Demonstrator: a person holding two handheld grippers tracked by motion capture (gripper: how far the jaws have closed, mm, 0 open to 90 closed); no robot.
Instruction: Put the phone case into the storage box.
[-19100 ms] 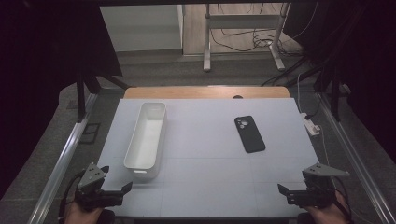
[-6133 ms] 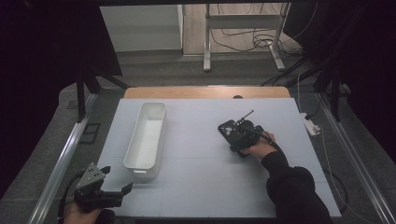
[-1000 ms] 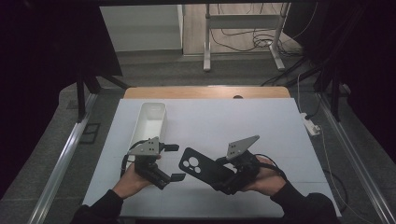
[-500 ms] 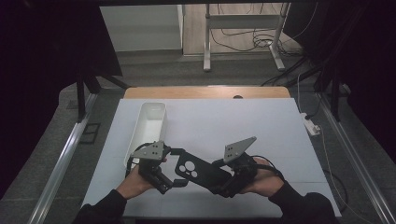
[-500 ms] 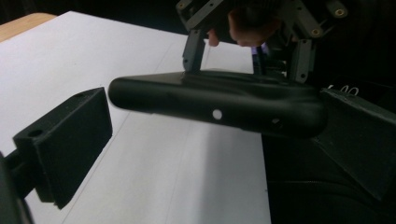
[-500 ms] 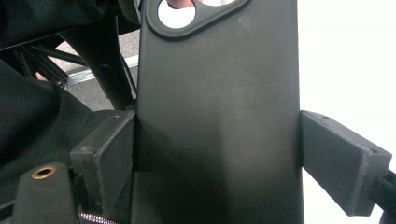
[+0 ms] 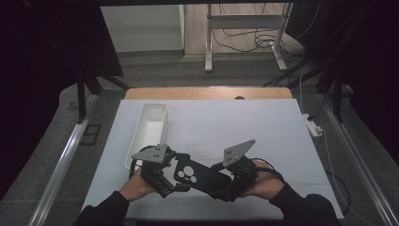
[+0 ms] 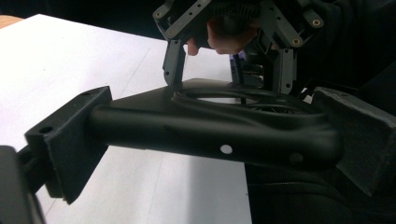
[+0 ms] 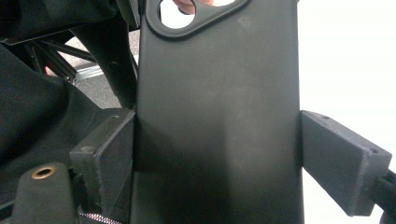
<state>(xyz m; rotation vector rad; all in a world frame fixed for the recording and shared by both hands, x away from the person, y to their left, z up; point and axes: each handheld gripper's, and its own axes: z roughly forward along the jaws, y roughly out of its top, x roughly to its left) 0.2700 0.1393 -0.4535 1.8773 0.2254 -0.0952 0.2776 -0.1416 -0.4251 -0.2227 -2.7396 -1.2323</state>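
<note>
A black phone case with a camera cut-out hangs just above the white table, near its front edge, between both hands. My right gripper is shut on its right part; in the right gripper view both pads press the long sides of the case. My left gripper is shut on the camera end. In the left gripper view the case spans the gap from one jaw to the other, and the right gripper faces me behind it.
A long white tray lies on the left part of the table, just beyond my left hand. A white power strip sits at the right edge. Metal rails run along both sides of the table.
A second ago the left gripper stood apart to the left of the case. It has moved right, and its jaws now grip the case's camera end. The right gripper keeps its hold.
</note>
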